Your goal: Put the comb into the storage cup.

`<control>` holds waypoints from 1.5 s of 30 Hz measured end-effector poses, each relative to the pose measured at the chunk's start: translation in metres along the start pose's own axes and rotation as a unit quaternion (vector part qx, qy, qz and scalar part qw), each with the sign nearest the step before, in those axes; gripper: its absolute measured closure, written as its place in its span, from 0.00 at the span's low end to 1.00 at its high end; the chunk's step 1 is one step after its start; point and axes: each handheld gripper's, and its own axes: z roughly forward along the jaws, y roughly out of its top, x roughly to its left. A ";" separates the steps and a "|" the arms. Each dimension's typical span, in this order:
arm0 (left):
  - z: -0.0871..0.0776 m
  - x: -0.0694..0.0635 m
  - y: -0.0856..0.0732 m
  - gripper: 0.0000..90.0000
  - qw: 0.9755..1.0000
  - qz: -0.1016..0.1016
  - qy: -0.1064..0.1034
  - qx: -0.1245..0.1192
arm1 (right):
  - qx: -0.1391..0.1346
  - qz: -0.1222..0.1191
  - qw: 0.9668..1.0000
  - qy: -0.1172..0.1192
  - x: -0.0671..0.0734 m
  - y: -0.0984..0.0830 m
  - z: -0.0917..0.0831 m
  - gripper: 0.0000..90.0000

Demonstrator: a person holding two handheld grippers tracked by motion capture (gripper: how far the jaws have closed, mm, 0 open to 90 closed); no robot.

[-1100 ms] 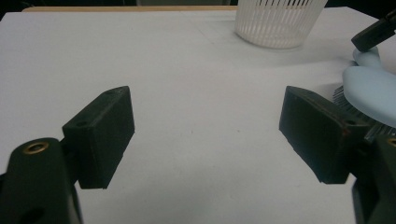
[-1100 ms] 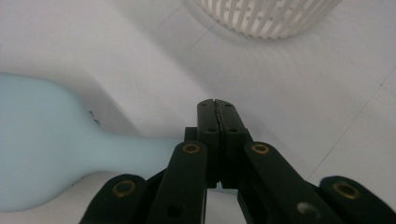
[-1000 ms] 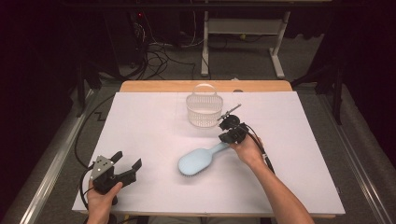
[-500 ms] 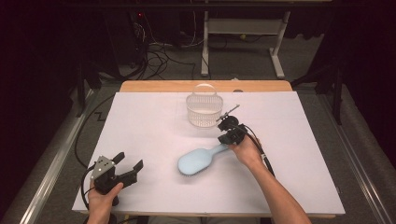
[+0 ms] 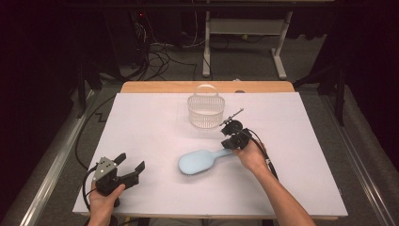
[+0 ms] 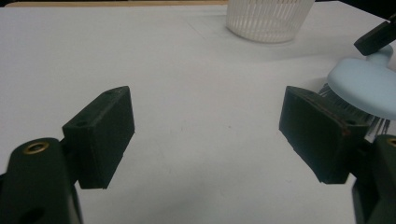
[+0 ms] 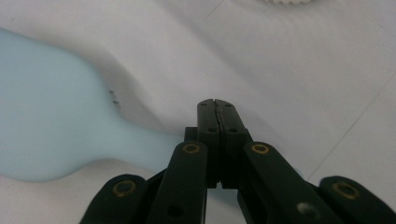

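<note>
From above, nothing has shifted: your right gripper (image 5: 231, 141) stays at the handle of the pale blue plastic hairbrush (image 5: 201, 161), so lifting hasn't begun. Your left gripper (image 6: 208, 135) gapes empty, brush to its right. The right gripper view shows jaws pressed together above the handle; grip uncertain.

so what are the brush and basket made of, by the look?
Brush: pale blue, smooth and matte, moulded in one piece from head to handle, so likely plastic; the left gripper view shows thin dark bristles under the head, material unclear. Basket: white, with thin moulded vertical slats and a hoop handle, also probably plastic.
</note>
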 end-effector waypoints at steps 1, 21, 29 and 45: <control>0.000 0.000 0.000 0.21 1.000 0.000 0.001 -0.001 | -0.001 -0.003 1.000 0.002 0.000 -0.002 0.000 1.00; -0.003 0.002 0.001 0.19 1.000 -0.016 0.011 -0.002 | 0.002 -0.007 1.000 0.014 0.004 -0.024 -0.009 1.00; -0.003 0.001 0.000 0.20 1.000 -0.011 0.017 -0.001 | 0.000 -0.012 1.000 0.020 0.008 -0.033 -0.011 1.00; -0.002 -0.001 0.001 0.22 1.000 -0.002 0.011 0.005 | 0.003 -0.014 0.999 0.028 0.017 -0.047 -0.015 1.00</control>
